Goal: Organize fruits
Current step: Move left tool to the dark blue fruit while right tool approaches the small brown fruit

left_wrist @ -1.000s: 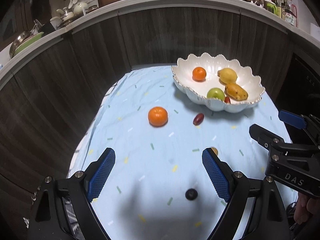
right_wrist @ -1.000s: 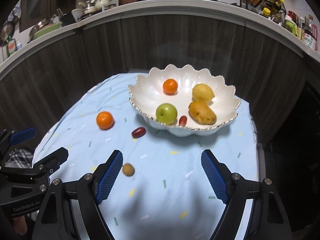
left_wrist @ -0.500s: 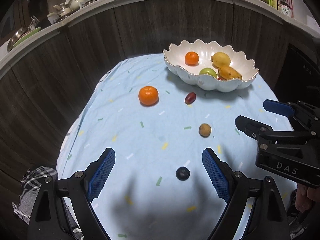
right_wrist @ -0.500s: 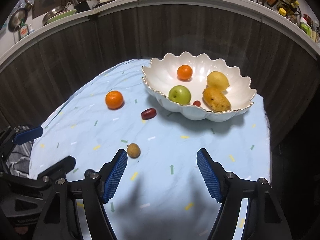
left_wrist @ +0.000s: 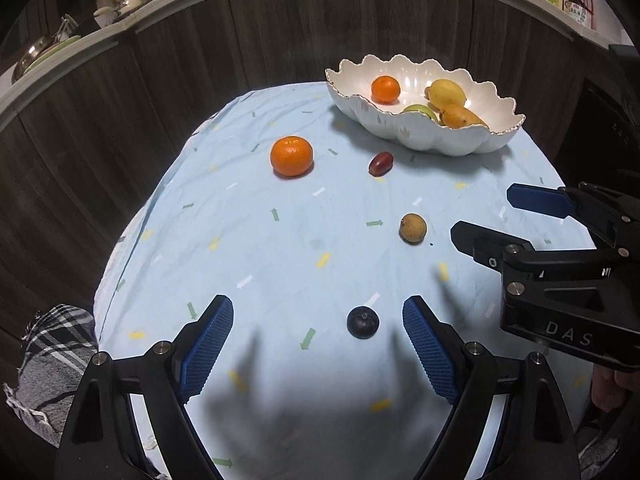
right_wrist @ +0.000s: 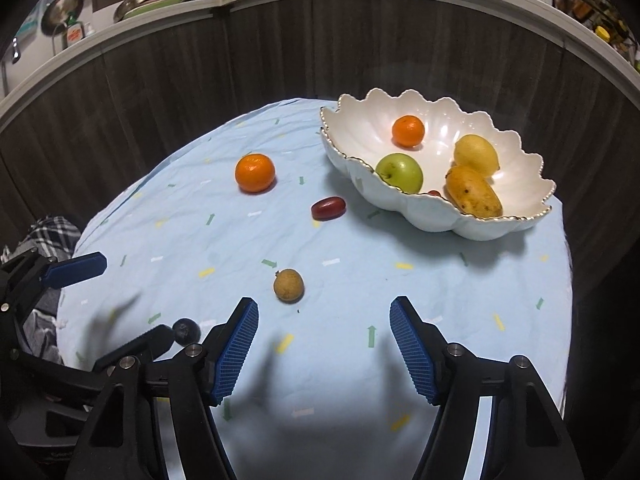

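Grape (left_wrist: 363,321), dark, sits low centre of left wrist frame between wide-open empty left gripper (left_wrist: 318,340) pads, nearer the right one; right gripper (right_wrist: 324,342), jaws just narrowing, empty, has longan (right_wrist: 288,285) just ahead, up-left of its gap; bowl (right_wrist: 460,224) upper right

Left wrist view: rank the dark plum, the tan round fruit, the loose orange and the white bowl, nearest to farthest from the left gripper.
1. Dark plum, just ahead of the left gripper, toward its right finger.
2. Tan round fruit, farther out on the right.
3. Loose orange, far left.
4. White bowl, far right.
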`<state>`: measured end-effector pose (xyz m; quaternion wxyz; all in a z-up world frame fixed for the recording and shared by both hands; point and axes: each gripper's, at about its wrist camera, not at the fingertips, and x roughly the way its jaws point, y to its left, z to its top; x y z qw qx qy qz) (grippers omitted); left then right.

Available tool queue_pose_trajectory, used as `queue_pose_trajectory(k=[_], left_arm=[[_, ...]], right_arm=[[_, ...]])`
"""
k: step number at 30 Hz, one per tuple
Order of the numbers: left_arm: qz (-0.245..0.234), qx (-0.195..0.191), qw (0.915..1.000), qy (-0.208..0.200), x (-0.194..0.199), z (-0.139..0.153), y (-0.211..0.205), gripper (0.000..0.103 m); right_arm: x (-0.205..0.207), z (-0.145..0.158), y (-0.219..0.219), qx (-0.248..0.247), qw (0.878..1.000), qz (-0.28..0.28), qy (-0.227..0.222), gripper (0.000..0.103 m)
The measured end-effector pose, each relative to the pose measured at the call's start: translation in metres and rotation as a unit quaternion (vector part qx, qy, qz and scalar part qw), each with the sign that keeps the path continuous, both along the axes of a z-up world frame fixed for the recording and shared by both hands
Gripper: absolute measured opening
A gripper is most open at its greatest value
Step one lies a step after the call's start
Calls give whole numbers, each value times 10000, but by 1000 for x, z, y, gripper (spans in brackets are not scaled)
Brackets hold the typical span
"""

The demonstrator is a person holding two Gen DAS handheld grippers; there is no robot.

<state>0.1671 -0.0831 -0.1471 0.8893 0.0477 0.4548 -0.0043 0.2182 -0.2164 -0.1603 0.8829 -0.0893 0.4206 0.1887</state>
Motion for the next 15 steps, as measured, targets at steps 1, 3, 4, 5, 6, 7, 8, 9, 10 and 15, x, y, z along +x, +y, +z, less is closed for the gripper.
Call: queue_pose_trajectory(k=[1,3,4,5,6,7,8,9,10,15], left_arm=[[-4,-13,10000,13,0,-1,0,87],[-13,-22,10000,62,0,-4,0,84],[-26,-41,9999,118,1,-7,0,82],[-42,-52,9998,161,1,-9,0,80],[-56,-52,9998,202,1,-11,-1,79],[-68,-52,9997,240,2,-14,-1,78],[-72,-52,9996,260,2,-15,-1,78],[-72,-56,9996,275,3,-17,-1,78],[-76,-59,9996,282,3,-18,-1,78],[-154,-62,9993,339,4,-25,-5,74]], right_arm=[[1,-1,1,-19,10000,10,-1,69],[1,-3,2,-67,10000,54,-1,69],[1,-4,3,-80,9999,71,0,69],[2,-5,3,-93,9999,94,7,69],[3,-7,4,-99,9999,116,24,68],[4,-9,4,-110,9998,134,52,66],[4,-10,5,-121,9998,134,63,65],[5,-12,5,-124,9998,143,71,65],[5,-13,5,-114,9998,160,81,65],[7,-16,8,-46,9995,291,88,65]])
